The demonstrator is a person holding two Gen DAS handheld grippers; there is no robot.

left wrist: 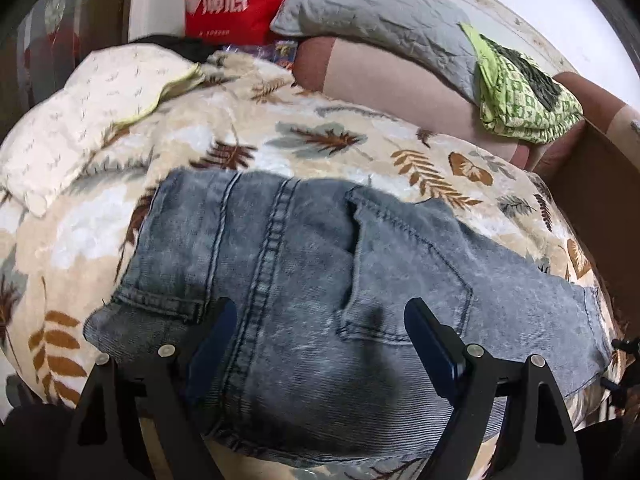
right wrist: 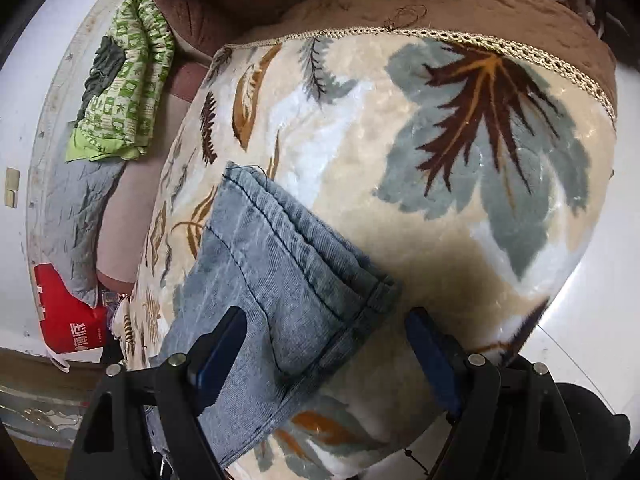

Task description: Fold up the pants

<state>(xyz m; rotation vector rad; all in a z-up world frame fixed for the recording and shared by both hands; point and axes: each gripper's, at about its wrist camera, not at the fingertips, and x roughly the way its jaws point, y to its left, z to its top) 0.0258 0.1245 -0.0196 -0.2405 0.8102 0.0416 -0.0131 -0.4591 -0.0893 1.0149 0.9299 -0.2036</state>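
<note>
Pants folded small on the bed, both hand-held grippers wide apart above them; fold looks near done.

Left hand-held gripper [left wrist: 320, 320] hangs over the seat end of the jeans [left wrist: 304, 264], jaws spread with the back pocket [left wrist: 404, 264] and centre seam between them, pads not pressing denim. Right hand-held gripper [right wrist: 326, 330] has jaws apart over the hem end, the cuff corner [right wrist: 376, 292] lying between them, nothing clamped. Leaf-print blanket [right wrist: 460, 160] lies ahead of and under both. Judgement: next move is either a last fold, pinching the cuff end and carrying it toward the waist, or just smoothing.
</note>
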